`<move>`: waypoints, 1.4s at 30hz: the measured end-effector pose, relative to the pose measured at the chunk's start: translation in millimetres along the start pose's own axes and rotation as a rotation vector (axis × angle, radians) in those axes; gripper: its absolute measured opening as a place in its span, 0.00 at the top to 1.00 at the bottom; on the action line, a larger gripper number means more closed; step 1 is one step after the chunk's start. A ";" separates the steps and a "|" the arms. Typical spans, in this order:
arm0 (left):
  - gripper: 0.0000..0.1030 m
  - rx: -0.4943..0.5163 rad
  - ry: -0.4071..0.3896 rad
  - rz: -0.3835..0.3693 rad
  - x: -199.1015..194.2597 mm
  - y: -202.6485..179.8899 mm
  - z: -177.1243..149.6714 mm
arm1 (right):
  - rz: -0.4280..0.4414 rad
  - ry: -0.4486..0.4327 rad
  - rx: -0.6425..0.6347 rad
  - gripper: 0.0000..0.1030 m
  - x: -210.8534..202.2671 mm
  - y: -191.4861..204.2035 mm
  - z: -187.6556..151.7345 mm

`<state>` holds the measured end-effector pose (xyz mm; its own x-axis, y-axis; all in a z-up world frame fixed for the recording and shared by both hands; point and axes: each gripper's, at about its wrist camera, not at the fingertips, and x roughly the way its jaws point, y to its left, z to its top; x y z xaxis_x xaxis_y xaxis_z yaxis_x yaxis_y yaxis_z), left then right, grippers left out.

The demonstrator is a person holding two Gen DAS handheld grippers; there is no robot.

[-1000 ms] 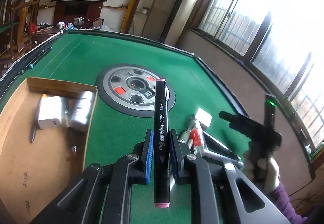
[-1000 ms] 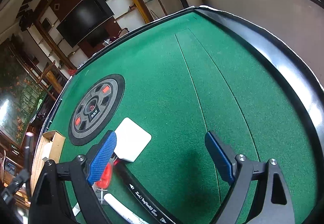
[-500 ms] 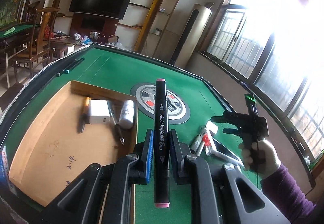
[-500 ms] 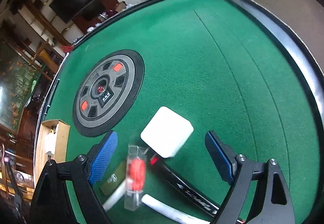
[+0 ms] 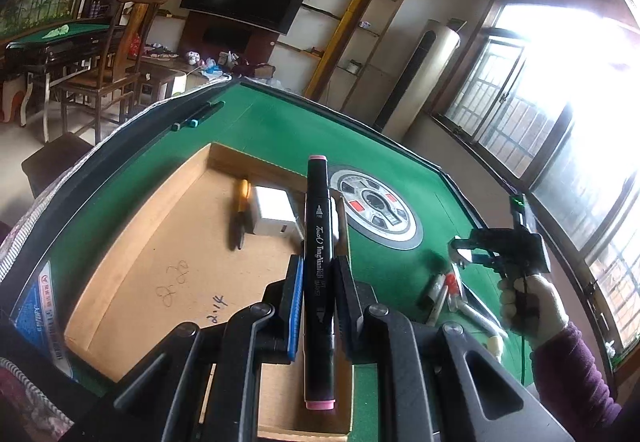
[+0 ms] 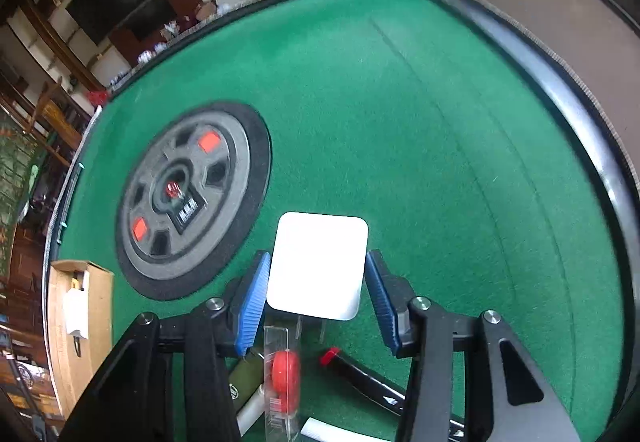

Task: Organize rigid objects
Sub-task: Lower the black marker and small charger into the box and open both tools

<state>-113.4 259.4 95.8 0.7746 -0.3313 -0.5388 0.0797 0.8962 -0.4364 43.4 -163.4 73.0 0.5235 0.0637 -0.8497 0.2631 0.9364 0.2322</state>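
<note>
While left hand-held gripper (image 5: 317,306) clamps marker (image 5: 318,274), right (image 6: 316,298) just closed around white block (image 6: 318,266).

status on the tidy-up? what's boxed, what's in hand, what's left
Boxed: a white adapter, an orange-handled tool and little else lie in the cardboard box. In hand: left gripper clamps a black marker over the box; right gripper has just been closing around a white block, pads about touching. Left: a red-roller case, markers and tubes on the felt.
</note>
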 end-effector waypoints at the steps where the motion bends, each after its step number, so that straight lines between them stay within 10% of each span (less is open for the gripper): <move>1: 0.86 -0.011 0.009 0.007 1.7 5.7 1.9 | 0.015 -0.026 -0.002 0.54 -9.9 0.2 3.4; 7: 0.86 -0.023 0.145 0.175 39.1 45.9 19.2 | 0.165 -0.082 -0.101 0.54 -62.2 36.6 -0.6; 15: 0.86 -0.079 0.342 0.232 113.8 83.3 40.4 | 0.381 0.065 -0.276 0.54 -59.8 129.4 -53.3; 26: 0.84 -0.066 0.342 0.249 172.6 90.2 76.4 | 0.405 0.187 -0.441 0.53 -28.8 222.7 -108.9; 30: 0.81 -0.083 0.290 0.199 143.6 93.2 85.1 | 0.393 0.246 -0.495 0.53 -12.6 248.5 -126.5; 35: 0.50 -0.096 0.108 0.165 48.8 95.8 74.8 | 0.433 0.341 -0.553 0.53 3.1 283.7 -148.7; 42: 0.44 -0.106 -0.068 0.139 -36.3 112.2 40.2 | 0.601 0.510 -0.465 0.53 34.2 337.7 -162.4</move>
<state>-107.3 383.9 95.3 0.8147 -0.1822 -0.5505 -0.0948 0.8948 -0.4364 18.6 211.0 45.5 0.0157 0.6265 -0.7792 -0.3487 0.7338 0.5830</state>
